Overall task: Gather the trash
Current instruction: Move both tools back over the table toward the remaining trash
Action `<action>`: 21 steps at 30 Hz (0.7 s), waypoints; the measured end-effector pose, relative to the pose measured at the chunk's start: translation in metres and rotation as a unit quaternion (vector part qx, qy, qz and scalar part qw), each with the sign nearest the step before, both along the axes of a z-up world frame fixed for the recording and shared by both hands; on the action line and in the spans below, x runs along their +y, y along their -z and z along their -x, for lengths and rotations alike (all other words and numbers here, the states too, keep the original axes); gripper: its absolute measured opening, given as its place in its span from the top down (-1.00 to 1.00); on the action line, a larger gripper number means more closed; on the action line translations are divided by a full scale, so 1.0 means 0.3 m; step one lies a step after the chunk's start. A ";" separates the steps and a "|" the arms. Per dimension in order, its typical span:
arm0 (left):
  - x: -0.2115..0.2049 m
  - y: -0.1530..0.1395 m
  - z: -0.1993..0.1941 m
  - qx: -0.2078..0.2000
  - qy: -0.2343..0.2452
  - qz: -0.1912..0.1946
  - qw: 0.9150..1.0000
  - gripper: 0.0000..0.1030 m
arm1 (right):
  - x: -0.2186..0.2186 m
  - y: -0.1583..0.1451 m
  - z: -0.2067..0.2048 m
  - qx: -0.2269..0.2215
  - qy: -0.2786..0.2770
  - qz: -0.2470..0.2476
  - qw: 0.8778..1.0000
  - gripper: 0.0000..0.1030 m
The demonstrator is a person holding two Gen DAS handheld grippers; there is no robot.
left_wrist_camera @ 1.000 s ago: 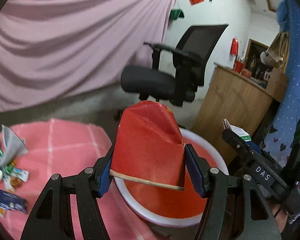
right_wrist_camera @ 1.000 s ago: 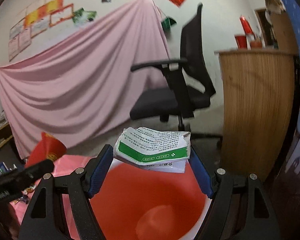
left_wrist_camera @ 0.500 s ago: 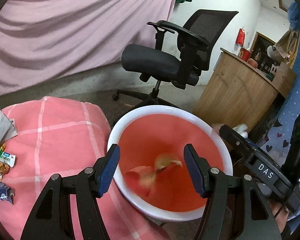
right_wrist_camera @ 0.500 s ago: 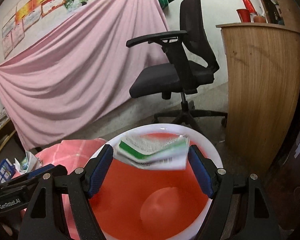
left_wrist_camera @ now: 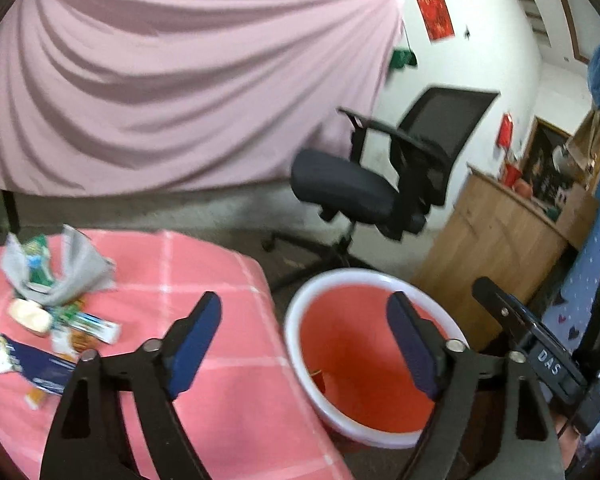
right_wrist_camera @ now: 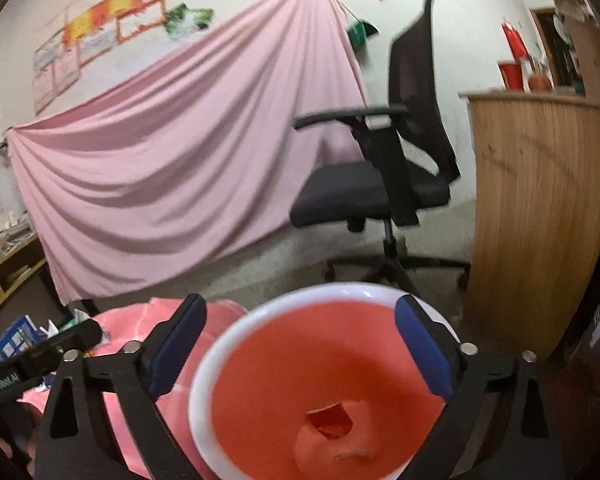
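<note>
My left gripper (left_wrist_camera: 303,312) hangs over the gap between the pink-clothed table (left_wrist_camera: 228,400) and the red bin with a white rim (left_wrist_camera: 296,344). Its jaws are opening, with nothing between them. Loose trash lies on the cloth at the left: a grey wrapper (left_wrist_camera: 72,272), a blue packet (left_wrist_camera: 32,364) and small sachets (left_wrist_camera: 88,324). My right gripper (right_wrist_camera: 300,312) is above the bin (right_wrist_camera: 204,380), its jaws also opening and empty. A red paper (right_wrist_camera: 332,424) lies at the bin's bottom. One finger (left_wrist_camera: 500,308) of the right gripper shows at the right in the left wrist view.
A black office chair (left_wrist_camera: 364,188) stands on the floor behind the bin. A wooden cabinet (left_wrist_camera: 496,240) is to the right of it. A pink sheet (left_wrist_camera: 172,92) hangs along the back wall. A low shelf (right_wrist_camera: 8,272) sits at the far left.
The red paper left the left gripper and the green-and-white leaflet left the right one; both dropped into the bin. Both jaws spread wider. The left gripper swung left toward the table.
</note>
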State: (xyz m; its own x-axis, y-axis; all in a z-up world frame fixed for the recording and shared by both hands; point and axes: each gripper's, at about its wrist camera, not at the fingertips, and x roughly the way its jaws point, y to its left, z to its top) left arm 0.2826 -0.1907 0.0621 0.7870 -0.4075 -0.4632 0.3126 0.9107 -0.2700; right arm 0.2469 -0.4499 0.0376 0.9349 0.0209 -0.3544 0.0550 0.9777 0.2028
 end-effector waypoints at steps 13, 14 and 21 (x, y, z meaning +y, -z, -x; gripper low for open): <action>0.350 -0.079 0.213 -0.142 -0.118 -0.009 0.983 -0.97 | 0.255 -0.105 0.062 -0.150 -0.061 0.004 0.987 -1.00; 0.374 -0.077 0.224 -0.146 -0.126 -0.011 0.981 -0.97 | 0.284 -0.110 0.064 -0.161 -0.067 0.004 0.985 -1.00; 0.567 -0.057 0.296 -0.176 -0.185 -0.029 0.966 -0.97 | 0.440 -0.120 0.071 -0.206 -0.096 0.008 0.974 -1.00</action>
State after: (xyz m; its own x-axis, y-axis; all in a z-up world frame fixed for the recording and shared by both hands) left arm 0.1938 -0.0206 0.0792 0.9867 -0.0488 -0.1548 0.0252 0.9882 -0.1509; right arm 0.2256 -0.3178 0.0735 0.9773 0.2062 0.0484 -0.2113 0.9654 0.1530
